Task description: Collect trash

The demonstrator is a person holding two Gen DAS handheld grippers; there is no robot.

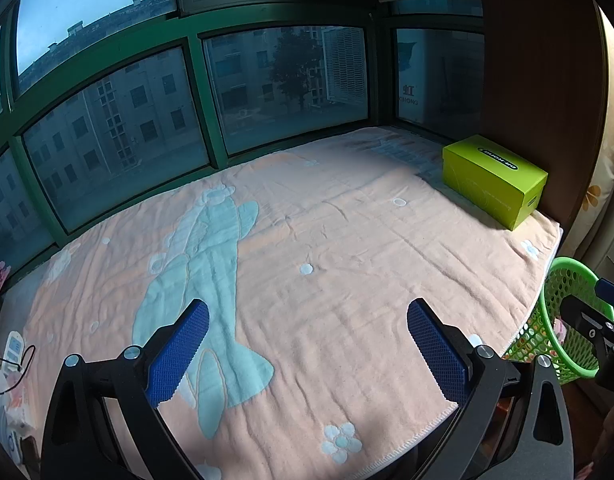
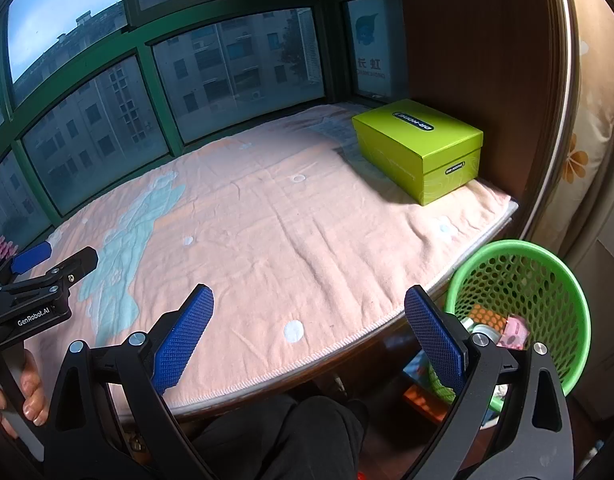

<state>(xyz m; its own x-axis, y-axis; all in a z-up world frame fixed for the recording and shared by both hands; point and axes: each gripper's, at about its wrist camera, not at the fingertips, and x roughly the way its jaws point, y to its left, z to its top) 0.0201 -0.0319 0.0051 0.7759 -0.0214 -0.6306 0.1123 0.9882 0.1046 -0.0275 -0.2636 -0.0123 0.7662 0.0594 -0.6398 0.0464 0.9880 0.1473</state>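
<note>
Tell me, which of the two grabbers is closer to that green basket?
The right gripper. Its open fingers hang just beside the green basket, at the blanket's edge. The left gripper, also open, hovers over the blanket further from it.

Your left gripper (image 1: pixel 307 344) has its jaws spread wide. Your right gripper (image 2: pixel 309 334) is the same, holding nothing.

A lime-green box (image 2: pixel 419 148) sits on the peach blanket (image 2: pixel 267 220) near the green-framed window (image 1: pixel 203 92)
</note>
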